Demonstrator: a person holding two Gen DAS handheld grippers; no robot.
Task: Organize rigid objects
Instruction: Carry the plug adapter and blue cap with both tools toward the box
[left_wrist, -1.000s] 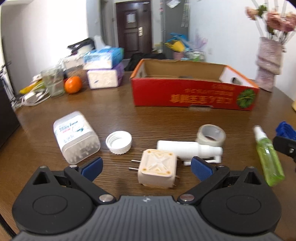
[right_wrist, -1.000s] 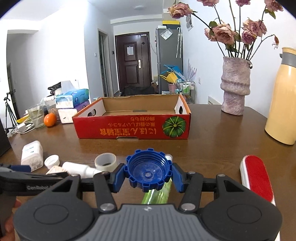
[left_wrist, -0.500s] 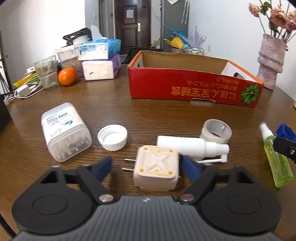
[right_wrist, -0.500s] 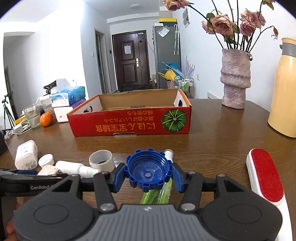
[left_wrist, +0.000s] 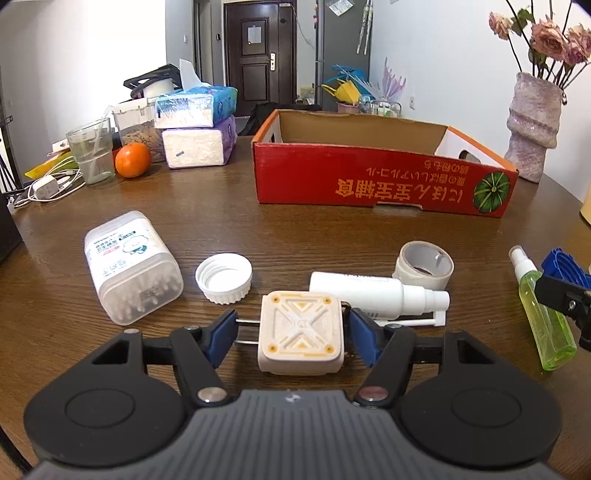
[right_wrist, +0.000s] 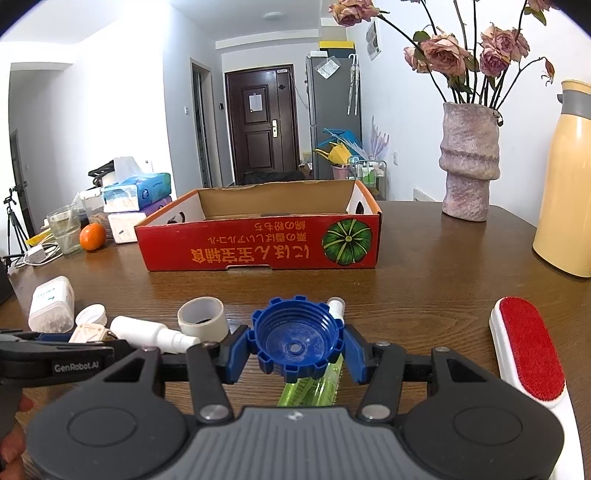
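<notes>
Lying on its side at the far left of the counter (left_wrist: 303, 225) is a swab jar (left_wrist: 131, 266), with a white cap (left_wrist: 224, 272) just to its right, open side up. Next comes the left gripper (left_wrist: 293, 332), whose blue fingers (left_wrist: 219, 334) close in on a cream plug (left_wrist: 301, 332): the left one meets the plug's metal prongs and the right one presses the opposite side, so the plug looks clamped, though whether it is off the wood cannot be told. Just behind the plug lies a white bottle (left_wrist: 373, 295), touching a tape roll (left_wrist: 424, 264) beyond it. Farther back stands a red box (left_wrist: 380, 184), open-topped. Right of the tape, a green bottle (left_wrist: 543, 314) lies on the counter, and above it the right gripper (right_wrist: 297, 349) has its fingers (right_wrist: 234, 356) shut on a blue cap (right_wrist: 295, 339). At the far right lies a red brush (right_wrist: 530, 354).
</notes>
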